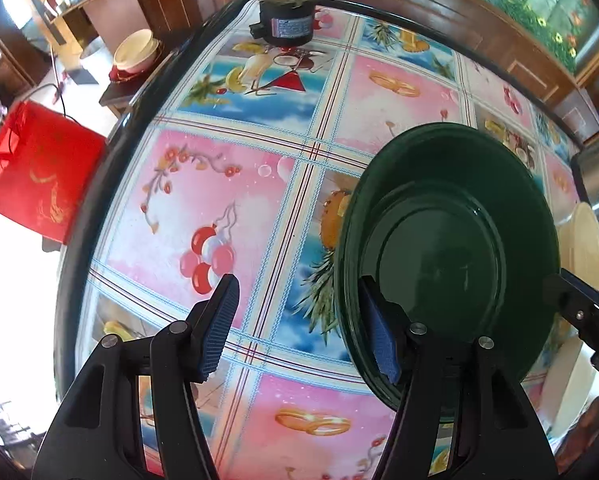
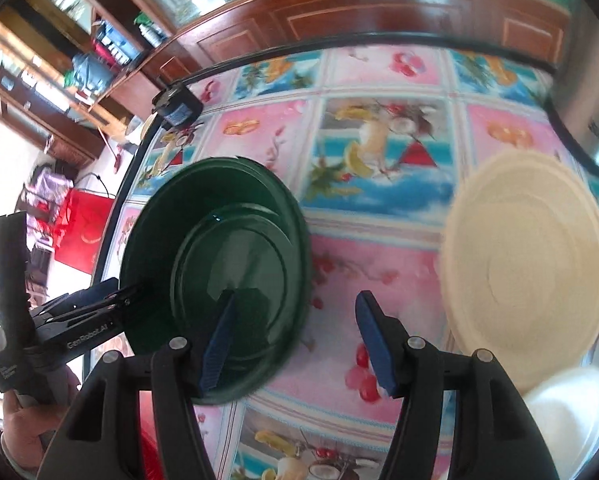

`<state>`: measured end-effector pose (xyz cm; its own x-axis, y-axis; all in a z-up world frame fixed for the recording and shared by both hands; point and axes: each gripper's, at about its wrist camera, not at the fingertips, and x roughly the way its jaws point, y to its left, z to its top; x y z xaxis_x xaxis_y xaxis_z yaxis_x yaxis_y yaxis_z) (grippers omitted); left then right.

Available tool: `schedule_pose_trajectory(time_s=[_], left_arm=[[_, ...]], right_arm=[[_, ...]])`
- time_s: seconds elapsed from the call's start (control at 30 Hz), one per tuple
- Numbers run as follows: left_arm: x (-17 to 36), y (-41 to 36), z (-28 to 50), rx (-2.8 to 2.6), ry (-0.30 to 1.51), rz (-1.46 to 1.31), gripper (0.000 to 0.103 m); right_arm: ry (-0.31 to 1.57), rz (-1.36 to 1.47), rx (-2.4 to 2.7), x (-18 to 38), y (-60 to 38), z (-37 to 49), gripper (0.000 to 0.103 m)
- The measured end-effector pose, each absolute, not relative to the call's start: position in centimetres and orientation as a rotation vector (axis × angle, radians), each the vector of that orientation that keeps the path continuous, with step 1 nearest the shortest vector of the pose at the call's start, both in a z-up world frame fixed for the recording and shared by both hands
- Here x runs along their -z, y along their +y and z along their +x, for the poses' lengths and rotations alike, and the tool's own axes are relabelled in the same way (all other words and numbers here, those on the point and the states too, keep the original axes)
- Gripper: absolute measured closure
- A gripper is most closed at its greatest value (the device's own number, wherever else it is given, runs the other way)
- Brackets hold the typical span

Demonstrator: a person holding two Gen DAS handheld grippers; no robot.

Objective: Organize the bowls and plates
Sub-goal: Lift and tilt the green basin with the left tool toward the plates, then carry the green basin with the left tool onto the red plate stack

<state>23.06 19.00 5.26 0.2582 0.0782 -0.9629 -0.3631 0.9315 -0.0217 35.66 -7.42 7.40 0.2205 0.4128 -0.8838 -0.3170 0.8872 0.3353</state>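
Both the left gripper and right gripper hover fingers spread, empty, flanking the green plate, likely lining up a rim grasp.

Dark green plate, seemingly cream plate

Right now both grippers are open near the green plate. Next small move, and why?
Probably ease the left gripper right until the green plate's near rim sits between its fingers, then close. Its right finger already overlaps that rim; the right gripper hangs over bare tablecloth, between the green plate and the cream plate.
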Motion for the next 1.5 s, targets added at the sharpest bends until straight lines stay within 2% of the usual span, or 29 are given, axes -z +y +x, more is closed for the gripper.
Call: schedule_pose_trajectory(time_s=[0.3, 0.33, 0.47, 0.53, 0.57, 0.6, 0.63, 0.7, 0.73, 0.87, 1.5], left_arm=[[-4.7, 16.8, 24.0, -0.287, 1.284, -0.246, 0.042], [-4.6, 16.7, 24.1, -0.289, 1.285, -0.243, 0.042], [-4.4, 16.5, 24.2, -0.304, 1.275, -0.23, 0.042], [-4.3, 16.5, 24.3, -0.3, 1.27, -0.234, 0.043], [-4.2, 16.5, 24.3, -0.298, 1.27, -0.234, 0.045], [-4.2, 16.4, 24.4, -0.294, 1.269, -0.233, 0.056], [-4.1, 16.3, 24.4, -0.291, 1.267, -0.23, 0.066], [-4.2, 16.4, 24.2, -0.301, 1.255, -0.223, 0.072], [-4.3, 16.3, 24.2, -0.303, 1.253, -0.216, 0.078], [-4.3, 15.9, 23.6, -0.287, 1.256, -0.205, 0.086], [-10.0, 14.1, 13.8, -0.336, 1.1, -0.161, 0.086]], right_arm=[[1.255, -0.026, -0.482, -7.0, -6.4, 37.0, 0.046], [1.258, -0.034, -0.483, -6.9, -6.3, 37.1, 0.05], [1.276, -0.077, -0.486, -6.1, -5.9, 37.6, 0.078], [1.286, -0.076, -0.491, -5.7, -5.8, 37.9, 0.083], [1.285, -0.075, -0.497, -5.7, -5.8, 37.9, 0.088], [1.276, -0.083, -0.501, -5.7, -5.7, 37.8, 0.091], [1.269, -0.095, -0.5, -5.8, -5.6, 37.7, 0.092], [1.259, -0.107, -0.509, -6.0, -5.6, 37.4, 0.092], [1.257, -0.108, -0.512, -6.1, -5.6, 37.3, 0.092], [1.254, -0.104, -0.524, -6.1, -5.9, 36.5, 0.093], [1.198, -0.059, -0.579, -9.9, -7.2, 28.9, 0.093]])
